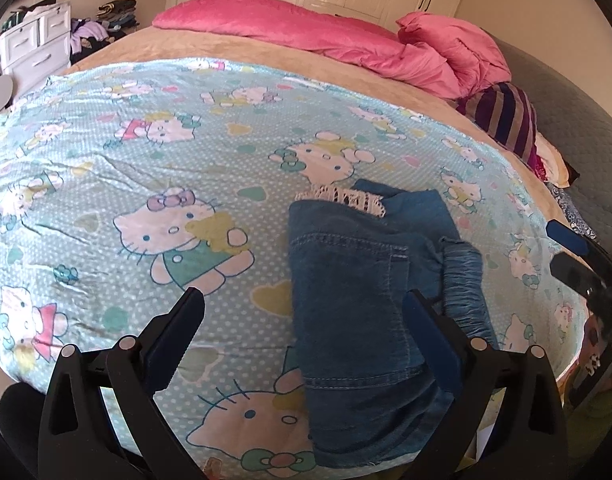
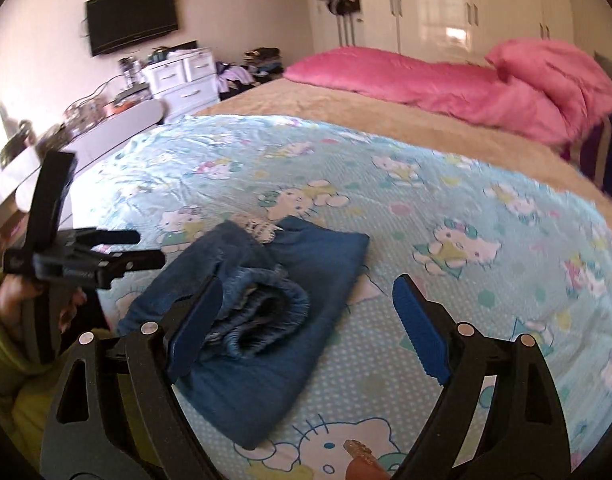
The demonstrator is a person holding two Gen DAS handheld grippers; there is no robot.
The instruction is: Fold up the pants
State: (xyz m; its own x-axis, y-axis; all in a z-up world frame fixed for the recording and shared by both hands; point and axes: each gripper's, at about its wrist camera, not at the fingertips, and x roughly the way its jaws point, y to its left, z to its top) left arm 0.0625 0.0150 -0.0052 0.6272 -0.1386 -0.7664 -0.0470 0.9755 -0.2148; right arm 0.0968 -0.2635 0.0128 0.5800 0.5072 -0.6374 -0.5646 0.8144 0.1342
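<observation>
Pants (image 1: 357, 308), folded blue denim, flat on cartoon-cat sheet (image 1: 146, 152), frayed white hem at far end. Left gripper (image 1: 304, 320) just above pants, jaws spread wide, nothing clasped. From right wrist: pants (image 2: 258, 312) bundled, elastic waistband up. Right gripper (image 2: 307, 312) beside pants, jaws released, left pad at waistband.

Bed (image 1: 242, 46) – cartoon-cat sheet (image 1: 106, 168) spread on top; folded jeans (image 1: 361, 312) on sheet.
</observation>
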